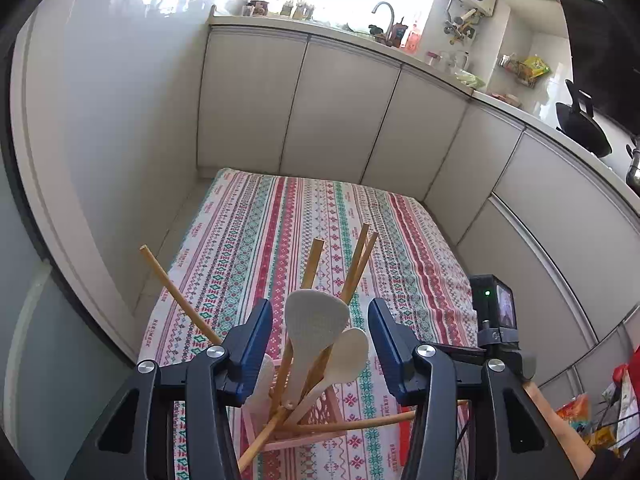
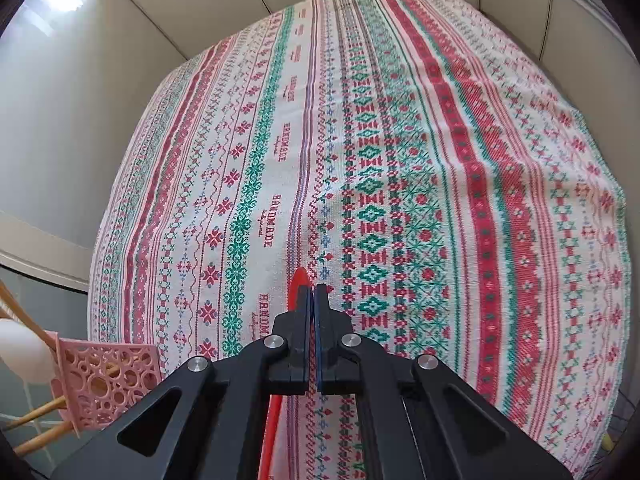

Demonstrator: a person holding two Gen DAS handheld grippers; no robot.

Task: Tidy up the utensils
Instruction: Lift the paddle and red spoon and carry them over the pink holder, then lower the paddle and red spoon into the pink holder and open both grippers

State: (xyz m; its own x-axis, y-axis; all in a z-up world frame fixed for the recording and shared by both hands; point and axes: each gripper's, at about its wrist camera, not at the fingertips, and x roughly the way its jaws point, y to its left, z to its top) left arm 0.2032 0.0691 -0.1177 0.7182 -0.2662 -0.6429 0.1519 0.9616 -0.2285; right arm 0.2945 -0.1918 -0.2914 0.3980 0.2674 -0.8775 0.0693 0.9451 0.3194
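Right wrist view: the right gripper [image 2: 311, 294] points steeply down at the striped tablecloth [image 2: 440, 120], its blue-lined jaws drawn together on a thin red utensil [image 2: 298, 284]. The red tip shows just beyond the left jaw, and a red shaft runs back beneath the gripper body toward the near edge. Which kind of utensil it is cannot be told. The pink perforated holder [image 2: 106, 380] stands at the near left of this view, well apart from the red item. In the left wrist view, the left gripper [image 1: 320, 348] has its jaws apart, one on each side of the holder's contents and touching none of them that can be seen: a slotted white spatula [image 1: 316, 320], a white spoon [image 1: 346, 356] and several wooden chopsticks [image 1: 176, 292] that fan out at differing angles. Part of the pink holder [image 1: 320, 412] shows below them. The step in hand appears to be lifting the red utensil from the cloth for transfer to the holder. To perform it well, confirm that the grip is on the utensil alone and has not pinched the cloth; lift straight up before travelling left. Use the left gripper to steady the holder by its wall, since the holder looks light and top-heavy. Approach from above, enter a gap between the chopsticks, and release only once the lower end is well inside.
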